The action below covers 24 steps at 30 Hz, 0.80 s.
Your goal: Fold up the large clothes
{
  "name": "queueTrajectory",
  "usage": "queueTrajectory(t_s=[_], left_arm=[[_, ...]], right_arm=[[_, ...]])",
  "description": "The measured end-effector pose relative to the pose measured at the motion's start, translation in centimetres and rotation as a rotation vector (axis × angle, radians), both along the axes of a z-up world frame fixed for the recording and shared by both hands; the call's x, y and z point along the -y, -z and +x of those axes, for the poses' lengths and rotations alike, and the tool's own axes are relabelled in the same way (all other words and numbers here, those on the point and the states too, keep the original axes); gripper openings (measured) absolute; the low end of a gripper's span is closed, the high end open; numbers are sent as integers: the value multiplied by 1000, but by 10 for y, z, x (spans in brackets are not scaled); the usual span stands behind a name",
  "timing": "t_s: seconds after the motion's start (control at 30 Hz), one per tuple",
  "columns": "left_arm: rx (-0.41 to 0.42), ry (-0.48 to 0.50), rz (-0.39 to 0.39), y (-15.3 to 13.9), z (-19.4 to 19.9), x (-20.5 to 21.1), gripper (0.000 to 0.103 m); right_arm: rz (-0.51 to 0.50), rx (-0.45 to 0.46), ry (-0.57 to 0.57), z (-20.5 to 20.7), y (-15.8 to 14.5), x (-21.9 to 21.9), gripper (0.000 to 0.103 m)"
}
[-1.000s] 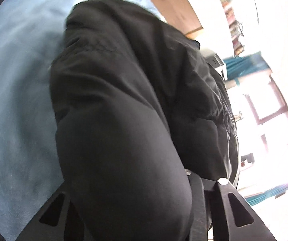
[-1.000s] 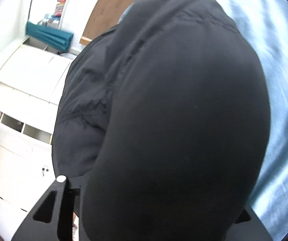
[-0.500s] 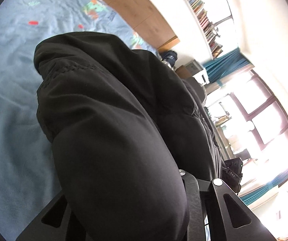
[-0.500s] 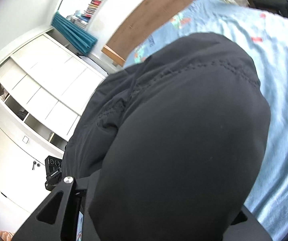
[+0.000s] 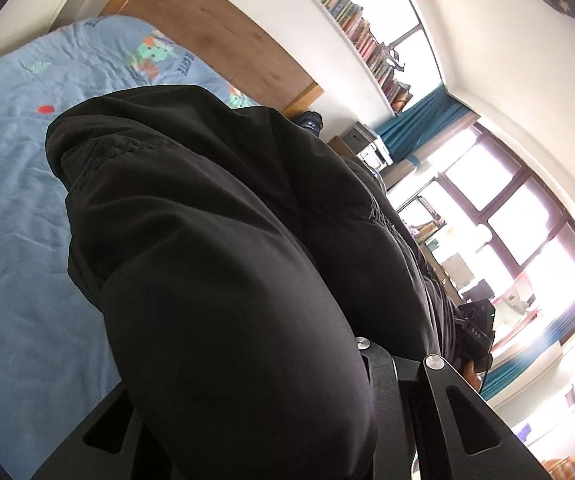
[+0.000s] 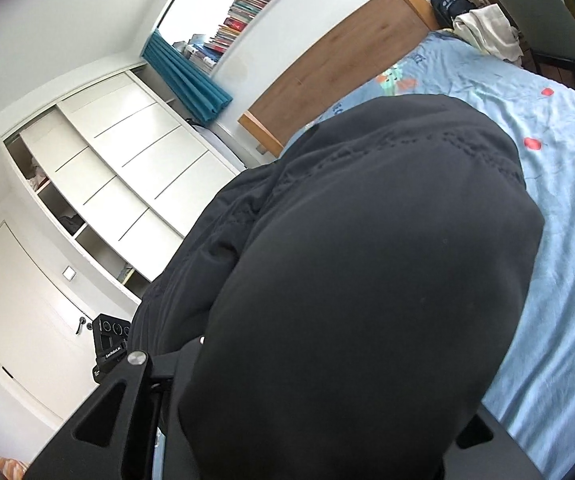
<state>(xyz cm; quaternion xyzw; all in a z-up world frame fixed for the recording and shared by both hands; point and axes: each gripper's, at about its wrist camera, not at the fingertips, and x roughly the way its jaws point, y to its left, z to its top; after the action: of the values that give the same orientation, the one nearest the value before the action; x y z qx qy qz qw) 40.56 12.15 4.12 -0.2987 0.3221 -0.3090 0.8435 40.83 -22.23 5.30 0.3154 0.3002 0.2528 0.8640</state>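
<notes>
Nearest the lens, the left gripper (image 5: 247,420) and the right gripper (image 6: 319,412) each have their jaws clamped on a thick bunch of the black jacket (image 5: 215,240), which hangs between them, lifted above the blue bedsheet (image 5: 11,216). No finished fold can be made out, so the fold seems midway: the garment has yet to be laid down and flattened. Beyond stand the wooden headboard (image 6: 339,60) and the white wardrobe (image 6: 119,168).

Black quilted jacket (image 5: 223,264); light-blue bedsheet (image 5: 11,216), red and teal cartoon prints; teal curtain (image 6: 185,76); brown wooden headboard (image 6: 339,64); white wardrobe (image 6: 119,168).
</notes>
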Motion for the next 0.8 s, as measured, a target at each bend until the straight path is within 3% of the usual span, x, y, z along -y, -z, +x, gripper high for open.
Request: queueTrajectory(t_s=[0.2, 0.57, 0.7, 0.8], left_arm=[[-9, 2, 21, 23, -31, -17, 22], [-148, -29, 95, 106, -43, -21, 23], [-213, -63, 134, 125, -47, -33, 35], [-280, -98, 128, 140, -49, -45, 49]], right_arm=[[9, -12, 5, -30, 7, -5, 25], [36, -167, 10, -56, 97, 2, 25], [17, -213, 8, -63, 120, 12, 28], [3, -272, 29, -68, 139, 24, 42]])
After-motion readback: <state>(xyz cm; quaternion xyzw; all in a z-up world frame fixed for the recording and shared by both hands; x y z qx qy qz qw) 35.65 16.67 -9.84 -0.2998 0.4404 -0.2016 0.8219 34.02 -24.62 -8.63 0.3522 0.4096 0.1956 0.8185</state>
